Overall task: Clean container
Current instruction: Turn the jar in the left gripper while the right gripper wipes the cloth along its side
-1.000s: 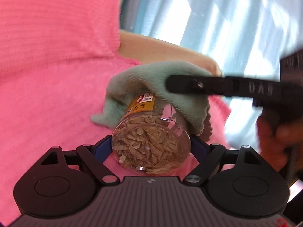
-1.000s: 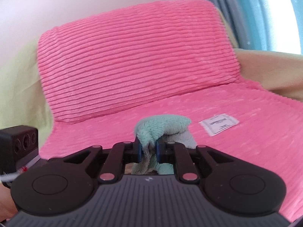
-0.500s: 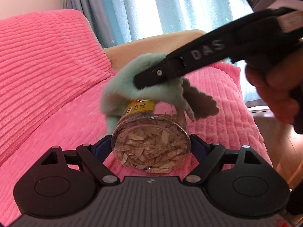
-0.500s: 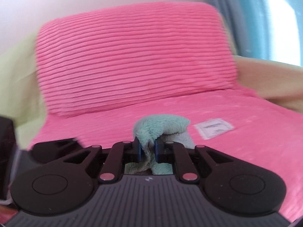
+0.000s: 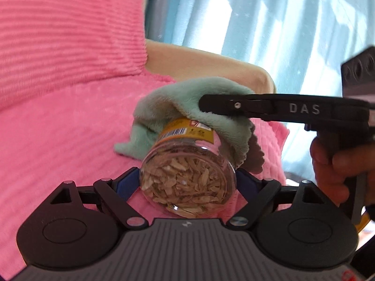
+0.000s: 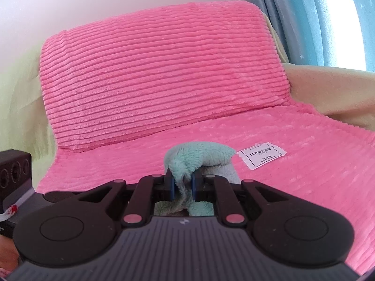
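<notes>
My left gripper (image 5: 187,182) is clamped on a clear jar (image 5: 187,182), blue pads on either side of its base, jaws spread wide by the jar. Jar lies tipped away from the camera, bottom facing the lens, packed with pale tan flakes. Yellow label (image 5: 187,132) with a barcode runs round the upper body.

My right gripper (image 6: 182,185) is pinched nearly closed on a mint green cloth (image 6: 199,154), with only the fold of fabric between the pads. In the left wrist view that same gripper comes in from the right as a black finger marked DAS, and the cloth (image 5: 194,98) is draped over the far end of the jar, covering the top and hanging down both sides. Cloth touches the jar above the label. Jar lid is hidden under the cloth, so I can't tell its state.

My right hand (image 5: 337,164) shows at the right edge, wrapped round the gripper handle.

Jar is held in the air over a pink ribbed seat cover (image 6: 304,164). A matching pink back cushion (image 6: 164,70) stands behind it. A white fabric tag (image 6: 261,155) reading LOVEHOME lies on the seat cover just right of the cloth. Beige armrest (image 5: 211,68) sits behind the jar, light blue curtains (image 5: 269,23) beyond it.
</notes>
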